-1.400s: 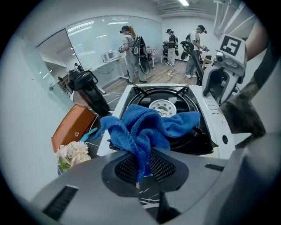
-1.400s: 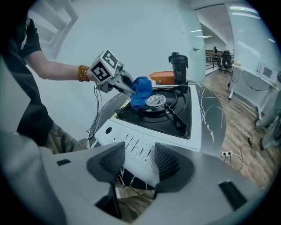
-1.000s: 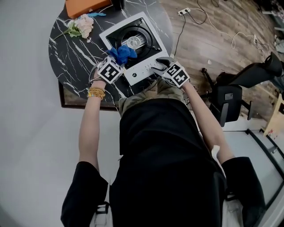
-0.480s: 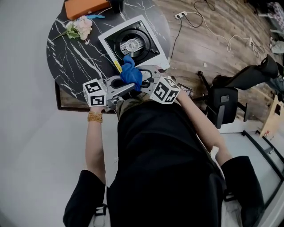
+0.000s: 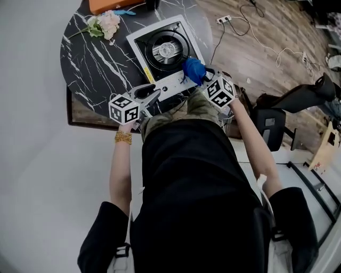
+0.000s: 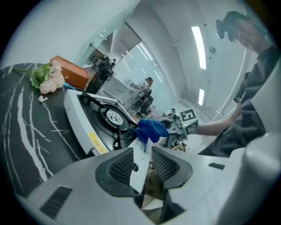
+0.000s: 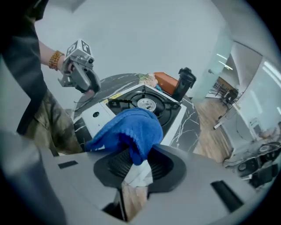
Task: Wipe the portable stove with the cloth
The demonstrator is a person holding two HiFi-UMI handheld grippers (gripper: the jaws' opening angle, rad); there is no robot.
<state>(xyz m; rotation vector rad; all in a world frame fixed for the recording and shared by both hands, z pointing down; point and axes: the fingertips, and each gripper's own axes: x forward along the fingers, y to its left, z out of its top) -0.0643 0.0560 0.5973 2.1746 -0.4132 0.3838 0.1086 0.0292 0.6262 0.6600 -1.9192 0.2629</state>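
The white portable stove (image 5: 165,53) with its black burner sits on the round black marble table (image 5: 96,64). My right gripper (image 5: 202,74) is at the stove's near right corner and has just closed its jaws, now shut on the blue cloth (image 5: 194,70). In the right gripper view the cloth (image 7: 129,129) bulges up out of the pads over the stove (image 7: 145,103). My left gripper (image 5: 153,95) hovers at the stove's near left corner. Its jaws (image 6: 141,165) have just been opening and stand apart with nothing between them.
A flower sprig (image 5: 106,22) and an orange box (image 5: 114,4) lie at the table's far side, and a black jug (image 7: 184,83) stands behind the stove. To the right are wood floor with a cable (image 5: 234,18) and an office chair (image 5: 298,98).
The cloth has passed from the left gripper to the right. Half a second ago both grippers met at it; now the right holds it by the stove and the left has drawn back leftward.
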